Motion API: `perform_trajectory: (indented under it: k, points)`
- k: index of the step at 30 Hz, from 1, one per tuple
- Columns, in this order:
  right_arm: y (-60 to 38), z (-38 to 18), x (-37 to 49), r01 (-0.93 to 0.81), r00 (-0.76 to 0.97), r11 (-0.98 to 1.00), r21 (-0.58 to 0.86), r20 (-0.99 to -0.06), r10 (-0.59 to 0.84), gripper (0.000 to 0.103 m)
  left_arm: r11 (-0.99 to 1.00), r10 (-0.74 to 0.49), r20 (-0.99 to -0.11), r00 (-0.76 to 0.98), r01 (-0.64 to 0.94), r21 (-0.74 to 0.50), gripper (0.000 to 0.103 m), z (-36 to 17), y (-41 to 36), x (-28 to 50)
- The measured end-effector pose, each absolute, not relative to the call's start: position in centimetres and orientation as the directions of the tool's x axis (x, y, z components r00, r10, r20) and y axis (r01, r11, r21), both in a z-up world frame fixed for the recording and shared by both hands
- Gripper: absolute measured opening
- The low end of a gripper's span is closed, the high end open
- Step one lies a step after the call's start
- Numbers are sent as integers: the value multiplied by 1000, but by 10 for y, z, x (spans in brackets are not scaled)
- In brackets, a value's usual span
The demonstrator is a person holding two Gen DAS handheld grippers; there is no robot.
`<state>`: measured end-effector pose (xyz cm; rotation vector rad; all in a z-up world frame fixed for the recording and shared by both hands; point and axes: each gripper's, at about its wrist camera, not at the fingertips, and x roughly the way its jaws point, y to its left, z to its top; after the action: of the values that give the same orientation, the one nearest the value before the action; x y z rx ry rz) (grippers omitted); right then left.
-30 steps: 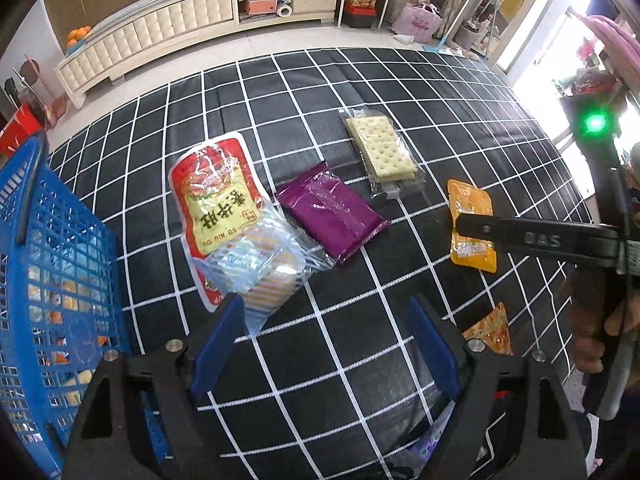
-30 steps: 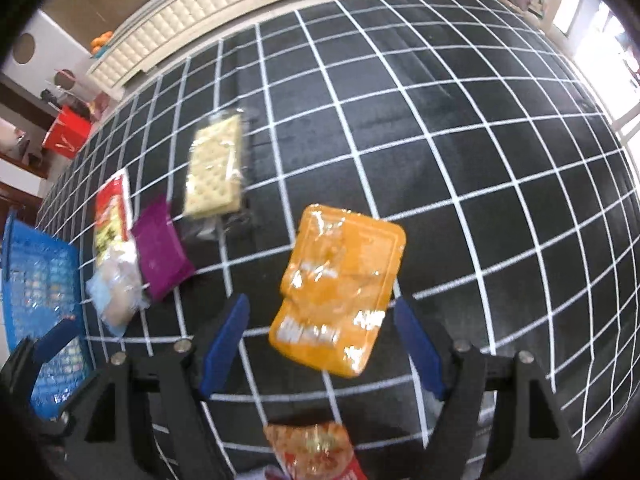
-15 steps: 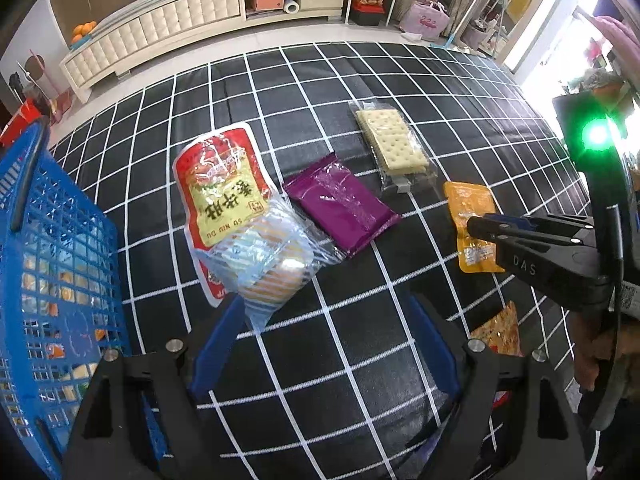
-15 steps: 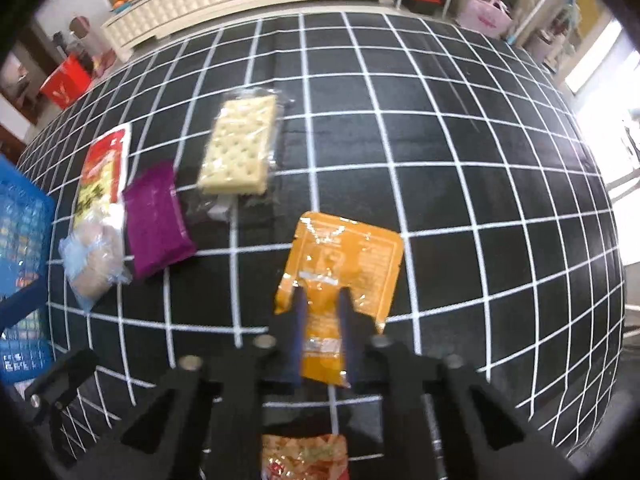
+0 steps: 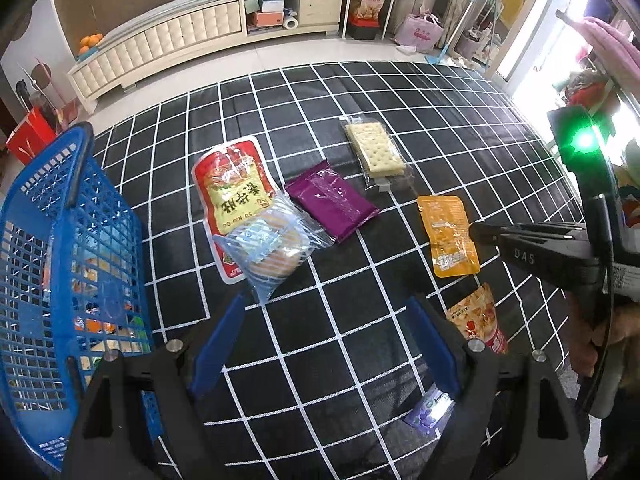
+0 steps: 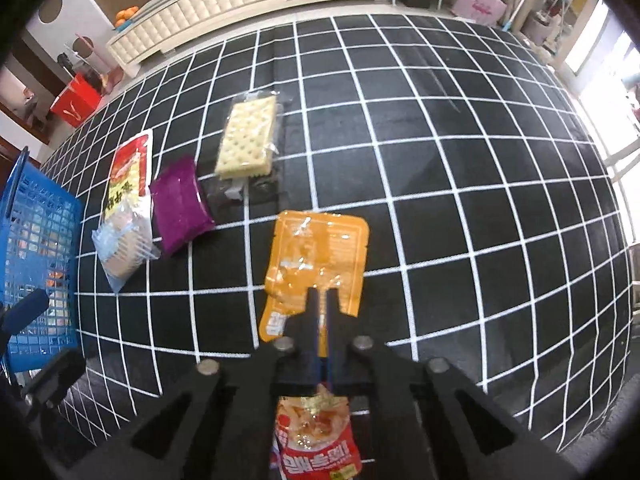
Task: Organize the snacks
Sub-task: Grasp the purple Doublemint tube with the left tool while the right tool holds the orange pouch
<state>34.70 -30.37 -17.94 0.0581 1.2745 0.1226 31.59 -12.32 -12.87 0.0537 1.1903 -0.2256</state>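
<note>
The right gripper [image 6: 323,300], spread wide around the orange packet [image 6: 320,248] 1 second ago, is now pinched shut on its near edge (the packet still lies on the checked mat [image 6: 460,184]). The grasp looks made; lifting toward the blue basket [image 5: 60,248] likely follows. The left gripper [image 5: 324,344] hovers open, empty.

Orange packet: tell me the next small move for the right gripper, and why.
Probably lift it straight up a little. The right gripper looks shut on the near edge of the orange packet, which seems to lie flat on the checked mat. The blue basket sits far to the left, so the packet likely needs to clear the purple packet and the other snacks before being carried across.
</note>
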Motion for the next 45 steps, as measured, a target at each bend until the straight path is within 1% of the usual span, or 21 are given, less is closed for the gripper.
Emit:
perform_trajectory:
  k: [2,3,4,7,10,12,13,14,16,18,19,20,21,23,24,25,26,29,34,36,45]
  points:
    - [-300,-181,356,-50,283,993,103,-952,113,62,977,-141,-925,354,200,-72,82,-130,-122,317]
    - [-297,-180,369,-49,290,994,103,-951,112,70,977,-139,-925,354,199,-71,82,-130,-122,317]
    - [-291,-181,372,-48,297,994,95,-949,105,75,978,-138,-925,353,197,-71,82,-131,-121,318]
    - [-285,-187,378,-39,285,997,68,-956,76,78,979,-136,-928,346,192,-72,82,-136,-119,321]
    - [-282,-201,386,-36,236,998,42,-970,49,78,979,-142,-931,335,188,-81,82,-141,-116,323]
    - [-282,-210,389,-35,216,999,35,-975,42,78,978,-148,-933,329,189,-89,82,-144,-114,324]
    - [-281,-214,390,-32,203,998,47,-978,53,80,977,-152,-933,325,190,-93,82,-146,-113,325]
    - [-279,-215,389,-39,219,998,39,-975,46,81,977,-153,-934,323,190,-94,82,-147,-112,325]
    - [-272,-219,388,-59,226,998,-6,-974,8,80,978,-152,-935,321,187,-94,82,-150,-109,327]
    - [-268,-221,387,-62,236,998,-9,-972,6,80,978,-152,-935,319,184,-97,82,-151,-106,328]
    - [-267,-221,387,-65,238,998,-8,-971,7,75,979,-155,-935,318,178,-101,82,-153,-104,328]
    - [-264,-221,386,-79,241,997,-7,-970,12,65,979,-158,-935,317,172,-107,82,-154,-102,328]
    - [-257,-220,384,-105,249,994,-14,-968,13,61,979,-163,-935,316,166,-114,82,-155,-100,328]
    - [-249,-220,379,-142,266,990,-20,-964,19,45,979,-172,-935,309,156,-129,82,-157,-98,328]
    - [-246,-221,378,-152,268,988,-27,-963,15,43,979,-175,-935,308,154,-132,82,-158,-97,327]
    - [-244,-222,378,-160,270,987,-17,-962,27,37,979,-177,-935,308,152,-135,82,-158,-96,326]
    - [-242,-223,378,-166,270,986,-14,-962,32,34,979,-179,-935,307,152,-137,82,-158,-95,326]
    - [-232,-227,378,-163,275,987,-15,-961,31,28,979,-181,-933,311,151,-140,82,-156,-92,322]
    - [-231,-219,374,-142,248,989,41,-966,75,27,977,-182,-929,321,161,-136,82,-144,-90,314]
    - [-239,-212,357,-137,244,989,63,-965,96,27,976,-179,-927,330,178,-125,82,-137,-93,308]
    - [-290,-160,310,-120,339,986,114,-929,149,27,969,-175,-912,370,229,-93,82,-106,-123,275]
